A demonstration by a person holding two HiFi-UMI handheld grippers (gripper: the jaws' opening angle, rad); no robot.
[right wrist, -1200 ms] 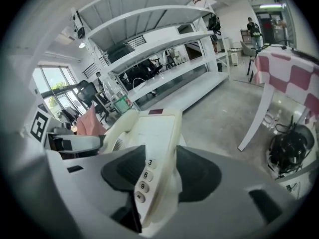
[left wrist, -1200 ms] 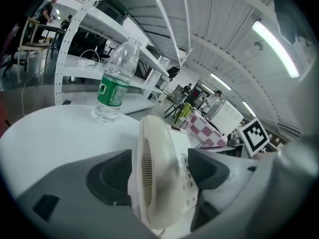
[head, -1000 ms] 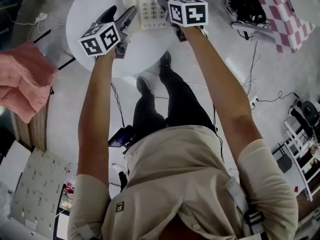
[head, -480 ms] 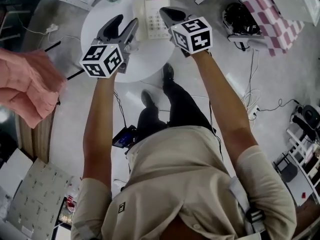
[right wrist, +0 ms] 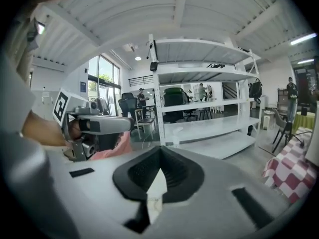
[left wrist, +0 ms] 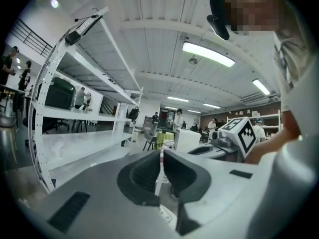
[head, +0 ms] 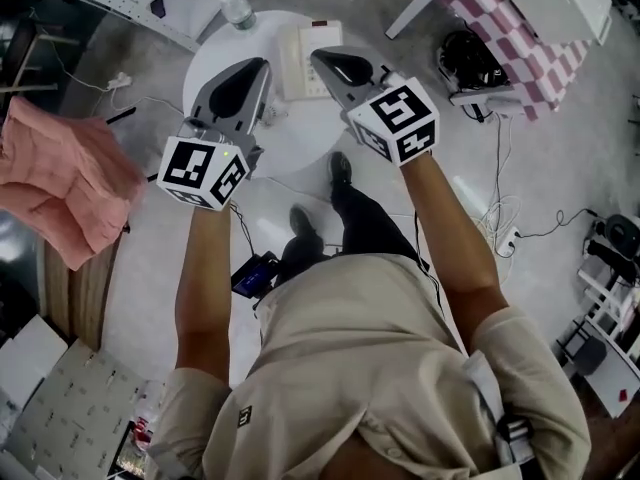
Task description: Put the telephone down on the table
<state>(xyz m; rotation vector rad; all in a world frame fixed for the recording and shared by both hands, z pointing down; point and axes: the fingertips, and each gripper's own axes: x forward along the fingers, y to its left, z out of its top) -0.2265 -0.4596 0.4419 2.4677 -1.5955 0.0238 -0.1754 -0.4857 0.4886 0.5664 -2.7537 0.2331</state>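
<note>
Shirt nearest the head camera, beige, with both bare forearms stretched away from it. Held the left gripper and the right gripper side by side in the air, marker cubes toward the body, tips over the near part of the table. Had just closed both pairs of jaws, with nothing between them. Showed the left jaws drawn together on empty air in the left gripper view, only a thin slit left between the pads. Showed the right jaws met at their tips in the right gripper view, likewise empty. Left the telephone past the two tips, lying flat on the round white table, keypad up, in neither gripper. Kept a plastic bottle upright at the table's far rim. Farther off: pink cloth to the left, checkered cloth to the right, white shelving across the room.
</note>
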